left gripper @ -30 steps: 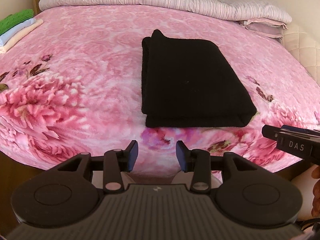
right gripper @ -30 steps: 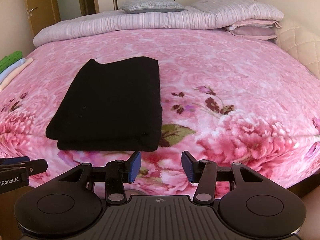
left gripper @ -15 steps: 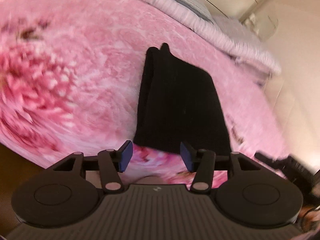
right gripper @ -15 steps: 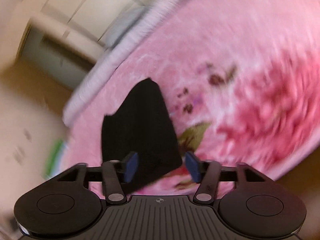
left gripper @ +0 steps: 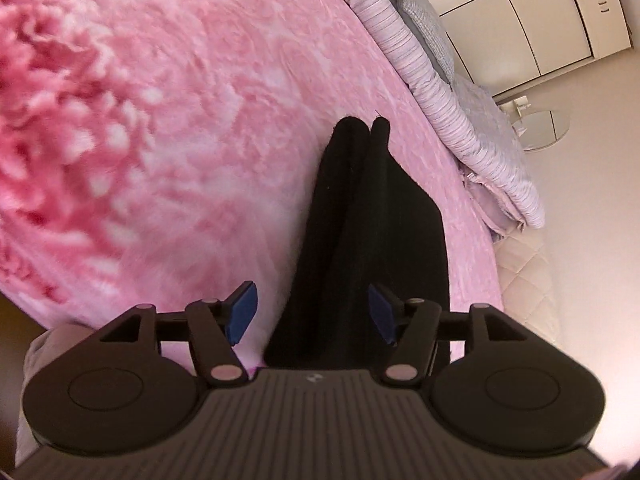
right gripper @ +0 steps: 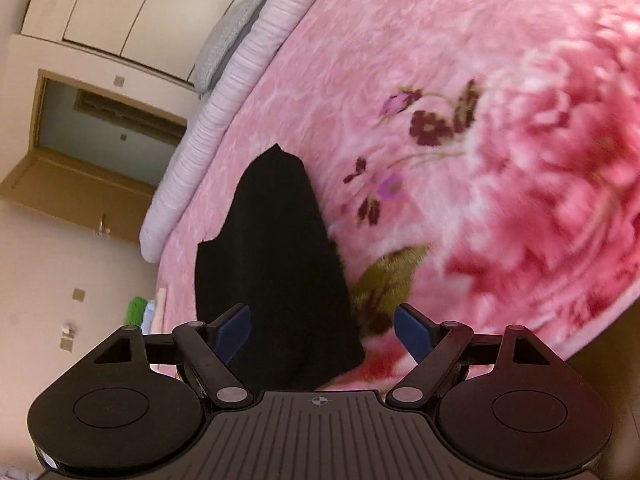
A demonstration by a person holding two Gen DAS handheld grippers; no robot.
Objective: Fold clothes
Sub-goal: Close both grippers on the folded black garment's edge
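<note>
A folded black garment (left gripper: 372,220) lies on the pink floral blanket (left gripper: 160,120) of a bed. In the left wrist view, which is rolled sideways, its near left end sits between the blue pads of my left gripper (left gripper: 312,304). Those jaws are opening and the pads stand clear of the cloth. The right wrist view is rolled the other way. There the black garment (right gripper: 272,248) has its near right corner between the fingers of my right gripper (right gripper: 322,328), which stands wide open without pressing on it.
A striped quilt with pillows (left gripper: 440,92) lies along the head of the bed, with a white wardrobe (left gripper: 540,20) behind. A small stack of folded clothes (right gripper: 138,308) sits at the bed's far side, near a wooden door (right gripper: 100,140). The bed's front edge is close below both grippers.
Both grippers rolled in opposite directions and came down close to the black garment. Their jaws widened, and the garment's near corners now lie between the fingers.
</note>
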